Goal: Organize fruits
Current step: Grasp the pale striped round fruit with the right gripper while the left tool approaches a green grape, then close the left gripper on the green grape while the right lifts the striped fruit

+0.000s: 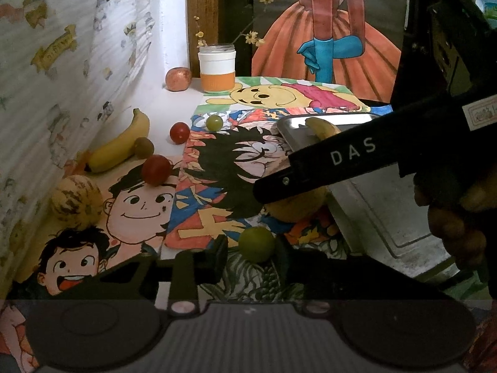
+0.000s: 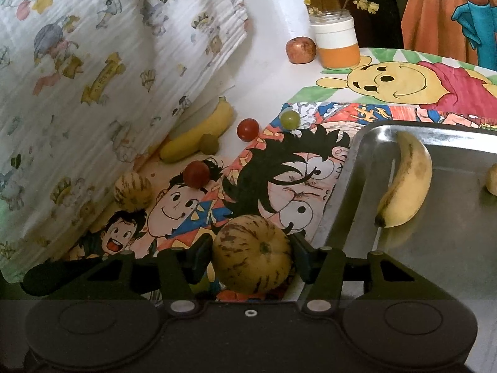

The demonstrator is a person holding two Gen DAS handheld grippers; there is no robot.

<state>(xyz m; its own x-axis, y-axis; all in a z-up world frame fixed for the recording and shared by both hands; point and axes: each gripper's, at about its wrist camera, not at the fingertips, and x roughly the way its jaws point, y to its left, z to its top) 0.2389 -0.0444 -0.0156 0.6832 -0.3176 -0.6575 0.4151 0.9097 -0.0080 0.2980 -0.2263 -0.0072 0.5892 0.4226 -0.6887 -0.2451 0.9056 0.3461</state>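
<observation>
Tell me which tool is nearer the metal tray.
Right. The right tool sits just beside the metal tray's near corner, closed around a striped melon. The left tool, gripping a green grape, is farther from the tray, out over the cartoon drawings.

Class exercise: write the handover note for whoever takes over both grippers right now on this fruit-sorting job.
Left gripper: green grape between its fingers; whether they pinch it is unclear.
Right gripper: fingers closed on a striped melon beside the metal tray.
Done: one banana lies in the tray, with another yellowish fruit at its far edge.
Left on the table: second banana, second striped melon, two red tomatoes, another grape, a brownish-green fruit, and a reddish fruit by the jar.
</observation>
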